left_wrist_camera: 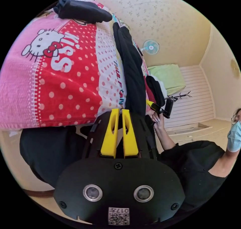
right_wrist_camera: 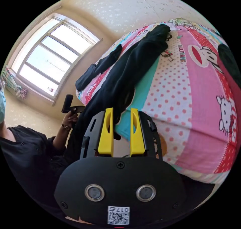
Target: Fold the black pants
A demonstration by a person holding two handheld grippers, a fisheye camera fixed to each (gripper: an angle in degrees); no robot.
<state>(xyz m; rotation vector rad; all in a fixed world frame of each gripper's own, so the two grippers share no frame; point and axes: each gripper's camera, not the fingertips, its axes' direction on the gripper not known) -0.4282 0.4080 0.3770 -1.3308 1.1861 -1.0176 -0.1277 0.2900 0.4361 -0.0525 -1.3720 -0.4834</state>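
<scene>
Pants (right_wrist_camera: pixel 125 70), black, lay stretched long across the bed's patterned cover (right_wrist_camera: pixel 190 93), one end hanging off the edge toward me, the far end up by the cover's top in the right gripper view. In the left gripper view the same pants (left_wrist_camera: pixel 133 80) ran as a dark strip away from my jaws over the red-dotted part of the cover (left_wrist_camera: pixel 70 88).

My left gripper (left_wrist_camera: pixel 120 113) had its yellow jaws nearly together, a thin gap between; tips sat right at the near end of the pants, but I couldn't tell if fabric was pinched between them or just lying behind. My right gripper (right_wrist_camera: pixel 121 113) was spread, jaws apart w/ nothing between, cloth edge just beside the left-hand jaw and teal cover showing in the gap.

Other dark garments (right_wrist_camera: pixel 98 68) sat rolled near the bed's far side by the window (right_wrist_camera: pixel 50 58); another dark bundle (left_wrist_camera: pixel 82 10) lay near a corner of the cover in the left gripper view. A small fan (left_wrist_camera: pixel 150 47) was on the wall beyond.

My read on handling: soft, limp, light fabric, prob. a bit slick; it would sag and drag, not hold shape. Best to grab at the hanging end, one gripper per corner of waistband or hem (couldn't tell which end that was), pinching through both layers so they wouldn't slide apart, then carry that end up toward the far end. Risk: thin pinch slipping, or the cover getting caught too.
</scene>
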